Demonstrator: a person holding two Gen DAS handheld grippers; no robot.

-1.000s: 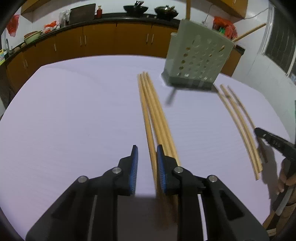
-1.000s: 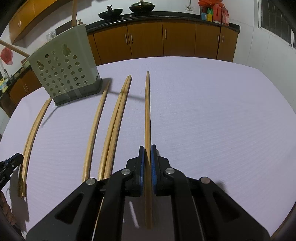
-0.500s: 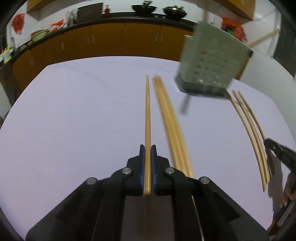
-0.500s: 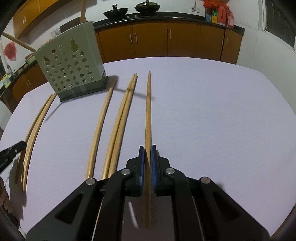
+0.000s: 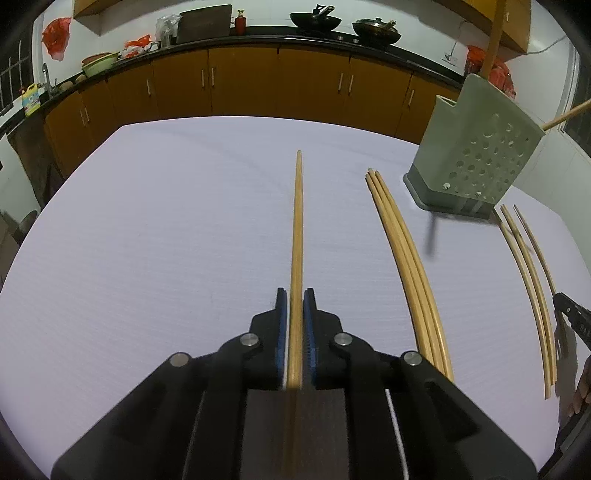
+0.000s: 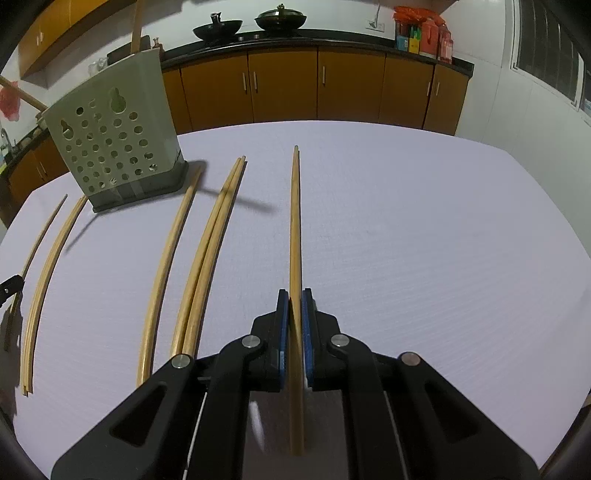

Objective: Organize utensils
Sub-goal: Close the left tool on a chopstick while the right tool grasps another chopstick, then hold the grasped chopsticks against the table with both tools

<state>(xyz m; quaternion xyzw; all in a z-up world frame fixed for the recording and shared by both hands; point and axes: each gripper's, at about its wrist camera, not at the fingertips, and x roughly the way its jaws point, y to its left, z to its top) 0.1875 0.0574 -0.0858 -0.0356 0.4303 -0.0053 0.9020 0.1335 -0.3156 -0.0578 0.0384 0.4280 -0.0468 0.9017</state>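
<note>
Left gripper (image 5: 294, 295) pinching one chopstick (image 5: 296, 236), jaws easing slightly; right gripper (image 6: 294, 295) clamped on another chopstick (image 6: 295, 221) — both above the table (image 5: 147, 240). Best kept level (no slipping), then tipped into the holder (image 6: 114, 144).

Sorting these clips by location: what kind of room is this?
A home kitchen, most likely: woks on a dark counter, wooden cabinets beneath, and chopsticks beside a utensil holder.
</note>
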